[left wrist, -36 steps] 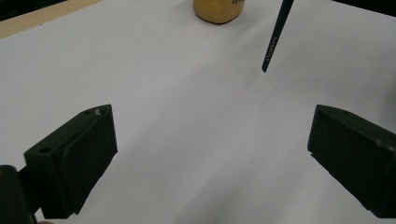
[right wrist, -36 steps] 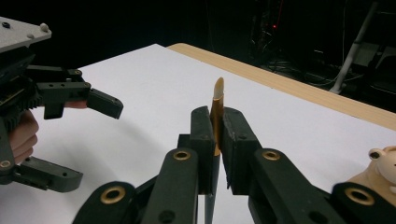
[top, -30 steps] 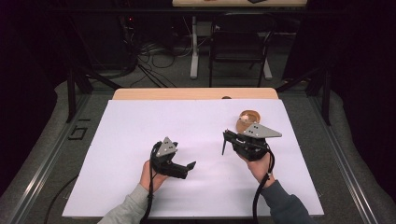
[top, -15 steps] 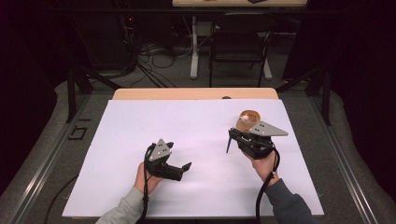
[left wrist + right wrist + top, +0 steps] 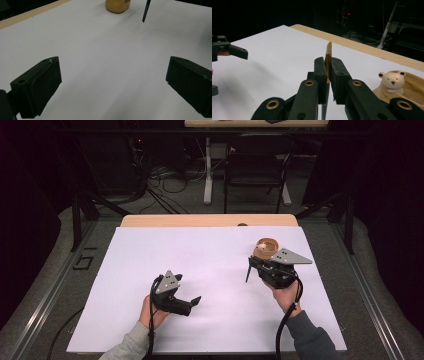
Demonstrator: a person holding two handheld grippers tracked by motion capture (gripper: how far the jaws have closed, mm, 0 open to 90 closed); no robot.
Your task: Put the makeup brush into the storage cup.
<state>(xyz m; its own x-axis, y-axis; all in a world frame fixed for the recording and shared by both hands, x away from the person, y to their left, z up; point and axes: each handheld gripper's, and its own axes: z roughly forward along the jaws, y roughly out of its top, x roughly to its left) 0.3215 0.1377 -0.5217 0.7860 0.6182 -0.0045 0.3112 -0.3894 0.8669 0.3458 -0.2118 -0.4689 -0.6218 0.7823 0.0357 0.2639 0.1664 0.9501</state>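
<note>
My right gripper (image 5: pixel 254 264) is shut on a thin paintbrush (image 5: pixel 328 51), held upright; its pale bristle tip pokes above the jaws and its dark handle (image 5: pixel 248 272) hangs below toward the white sheet. Right behind it stands a wooden pot (image 5: pixel 267 245) with a small bear figure (image 5: pixel 391 79) at its rim. In the left gripper view the pot (image 5: pixel 117 5) and the brush handle (image 5: pixel 145 11) appear far ahead. Held low over the front-left part of the sheet, my left gripper (image 5: pixel 188 291) is open and holds nothing, jaws spread wide (image 5: pixel 112 85).
A white sheet (image 5: pixel 200 255) covers the table, with a wooden strip (image 5: pixel 210 220) bare along the far edge. Dark floor, cables, and table and chair legs (image 5: pixel 207 165) lie beyond it. The person's hands and sleeves enter from the front edge.
The left gripper has drifted left and back toward the person, still open. The right gripper has shifted slightly right with the brush in it.
</note>
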